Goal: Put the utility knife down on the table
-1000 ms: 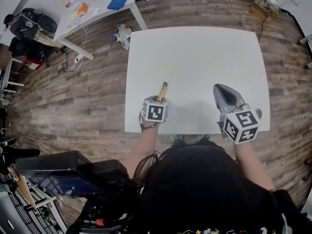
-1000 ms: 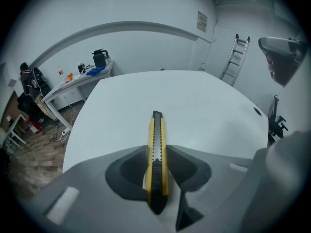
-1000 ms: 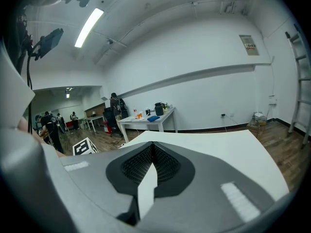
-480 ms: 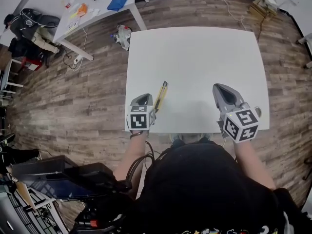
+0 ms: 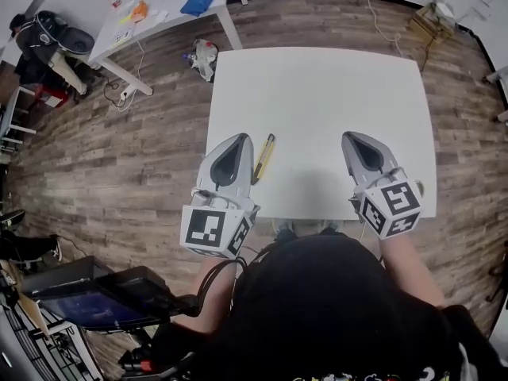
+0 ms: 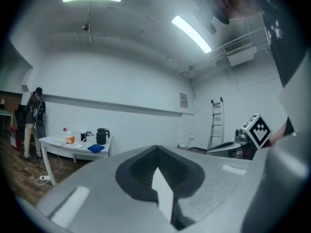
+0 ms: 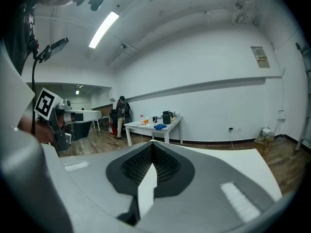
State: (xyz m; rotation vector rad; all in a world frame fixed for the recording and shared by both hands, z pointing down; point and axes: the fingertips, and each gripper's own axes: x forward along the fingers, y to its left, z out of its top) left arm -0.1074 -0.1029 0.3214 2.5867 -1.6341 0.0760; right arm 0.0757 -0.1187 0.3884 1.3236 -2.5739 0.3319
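Note:
The utility knife (image 5: pixel 263 157), yellow and slim, lies flat on the white table (image 5: pixel 333 94) near its front left edge, with nothing holding it. My left gripper (image 5: pixel 236 139) hovers just left of the knife, raised toward the head camera and apart from it; its jaws are shut and empty. In the left gripper view the left gripper (image 6: pixel 156 147) points across the room and the knife is out of sight. My right gripper (image 5: pixel 350 136) is held over the table's front right, shut and empty; in its own view the right gripper (image 7: pixel 152 142) looks across the tabletop.
A second white table (image 5: pixel 159 18) with a blue cloth (image 5: pixel 198 4) and small items stands at the back left. A bundle (image 5: pixel 203 56) lies on the wood floor beside it. A ladder (image 6: pixel 216 123) leans on the far wall. Boxes (image 5: pixel 435 10) sit back right.
My left gripper let go of the knife, moved left and back toward the person, and rose toward the camera. The knife now rests on the table. The right gripper barely moved.

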